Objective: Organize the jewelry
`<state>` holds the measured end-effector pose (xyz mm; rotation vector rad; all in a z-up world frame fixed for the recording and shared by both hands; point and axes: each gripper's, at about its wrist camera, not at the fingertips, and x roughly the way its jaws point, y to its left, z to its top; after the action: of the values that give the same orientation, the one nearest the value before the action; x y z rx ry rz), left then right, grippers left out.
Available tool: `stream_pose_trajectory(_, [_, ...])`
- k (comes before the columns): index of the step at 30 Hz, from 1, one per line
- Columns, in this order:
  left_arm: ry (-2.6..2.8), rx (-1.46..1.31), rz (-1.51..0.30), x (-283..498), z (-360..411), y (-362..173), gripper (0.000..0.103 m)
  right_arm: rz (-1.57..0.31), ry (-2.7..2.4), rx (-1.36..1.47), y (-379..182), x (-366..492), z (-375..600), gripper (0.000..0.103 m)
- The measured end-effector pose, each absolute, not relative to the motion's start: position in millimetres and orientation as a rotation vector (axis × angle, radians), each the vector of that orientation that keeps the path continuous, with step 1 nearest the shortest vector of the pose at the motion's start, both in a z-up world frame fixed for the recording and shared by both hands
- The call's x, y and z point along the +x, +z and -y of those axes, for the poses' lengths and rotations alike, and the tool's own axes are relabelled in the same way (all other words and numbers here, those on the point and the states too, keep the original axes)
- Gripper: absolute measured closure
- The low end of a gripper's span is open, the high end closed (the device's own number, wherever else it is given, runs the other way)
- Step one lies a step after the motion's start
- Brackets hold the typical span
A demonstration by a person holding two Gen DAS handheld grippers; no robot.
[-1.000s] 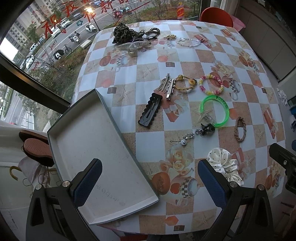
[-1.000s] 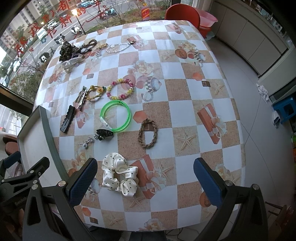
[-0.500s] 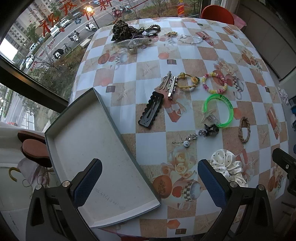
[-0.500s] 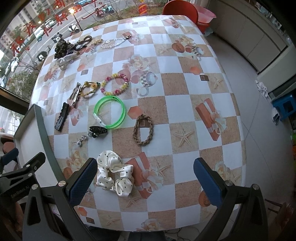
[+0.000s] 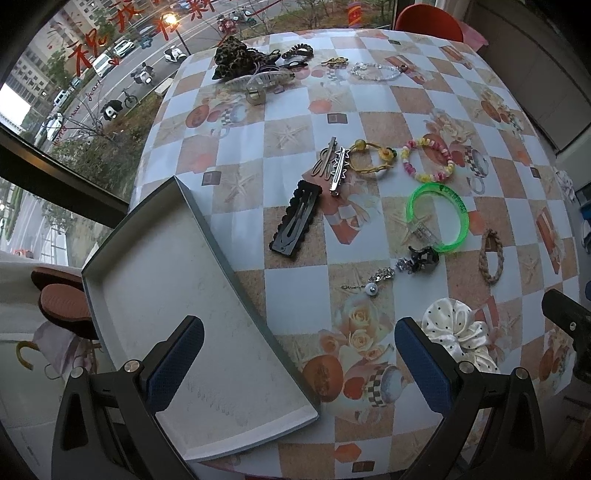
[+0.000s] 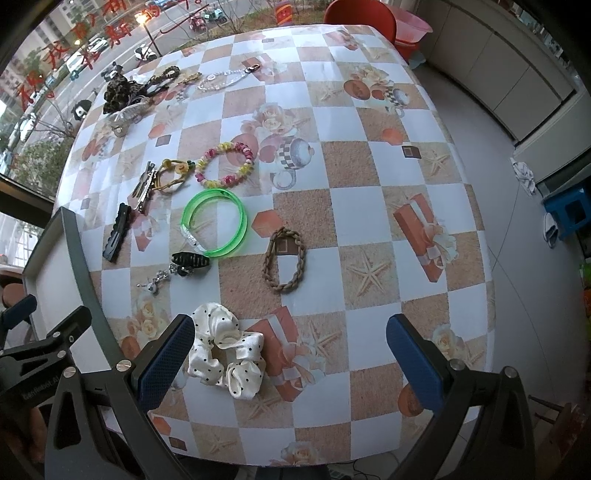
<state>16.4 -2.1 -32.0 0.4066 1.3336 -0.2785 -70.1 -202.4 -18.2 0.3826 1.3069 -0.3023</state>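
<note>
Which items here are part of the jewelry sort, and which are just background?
Job: tray, green bangle, bead bracelet, braided band, scrunchie, black clip, far pile.
Background: tablecloth, red chair, blue stool.

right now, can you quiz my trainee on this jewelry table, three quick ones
1. True or false: the grey tray already holds jewelry.
2. Which item lies nearest the right tool? A) green bangle B) white polka-dot scrunchie C) braided brown band
3. Fill in: the black scalloped hair clip lies between the tray and the ____ bangle.

Key: 1 false, the tray is bare. 2 B. 3 green.
</note>
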Motion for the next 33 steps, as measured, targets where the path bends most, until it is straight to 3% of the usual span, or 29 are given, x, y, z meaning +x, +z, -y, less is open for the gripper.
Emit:
stream_pose_trajectory(8, [-0.285, 0.399, -1.345, 35, 0, -48, 0.000, -1.331, -0.310, 0.388, -35, -60, 207, 0.000])
stream_pose_trajectory(18, [-0.352, 0.453, -1.230, 88, 16, -81, 0.000, -1.390, -0.329, 0.418, -80, -41, 222, 0.000])
stream_pose_trajectory(28, [-0.371, 0.518, -1.303, 107, 26, -131, 0.000, -1.433, -0.330, 0.389, -122, -28, 228, 0.000])
stream_pose_trajectory(33, [-0.392, 0.395, -1.355, 117, 16, -136, 0.000, -1.436, -0.311, 0.382, -138, -25, 220, 0.004])
